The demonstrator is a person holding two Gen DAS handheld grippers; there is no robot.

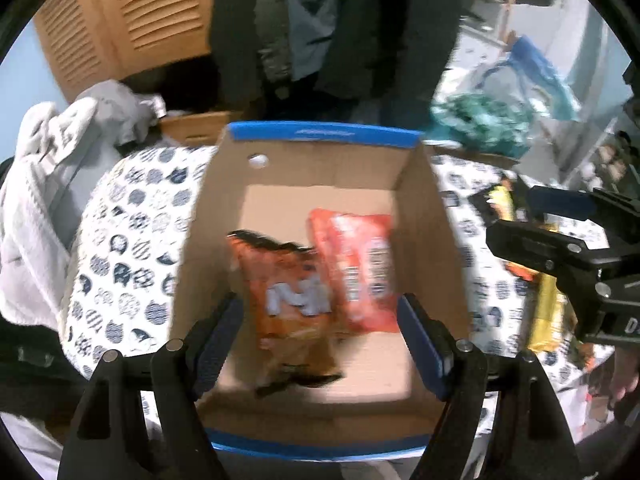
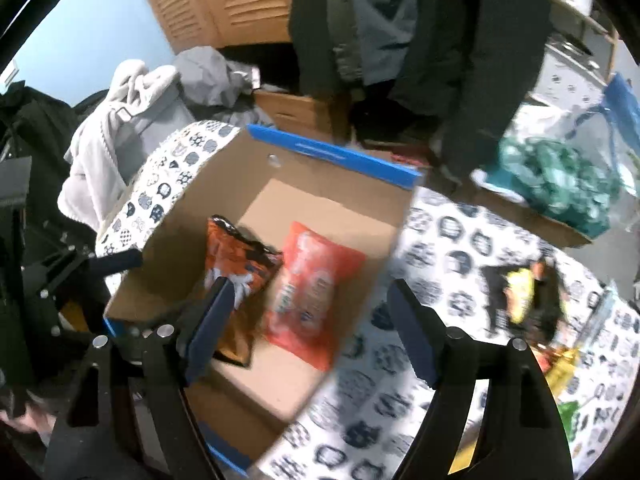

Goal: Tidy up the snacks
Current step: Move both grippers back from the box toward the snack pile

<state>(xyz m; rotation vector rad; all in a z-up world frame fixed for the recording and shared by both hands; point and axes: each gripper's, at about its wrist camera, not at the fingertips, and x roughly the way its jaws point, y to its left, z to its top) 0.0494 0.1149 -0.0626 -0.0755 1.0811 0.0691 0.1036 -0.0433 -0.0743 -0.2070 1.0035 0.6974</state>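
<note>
Sorting snacks: two packets boxed, more waiting on the patterned cloth.

Left gripper [image 1: 320,336] and right gripper [image 2: 310,320] both have fingers spread wide, nothing between the pads. Below them, the dark-orange crinkled foil packet [image 1: 286,292] and the lighter red-orange plastic pouch [image 1: 356,268] lie side by side on the floor of the open brown cardboard box with blue rim [image 1: 320,134]. Further right, yellow and dark wrappers [image 2: 520,292] sit loose on the white cat-print cloth [image 2: 440,240], so I'd judge those remain.

2 orange snack bags [image 1: 320,280] lie side by side, flat in cardboard box [image 1: 320,168].
</note>
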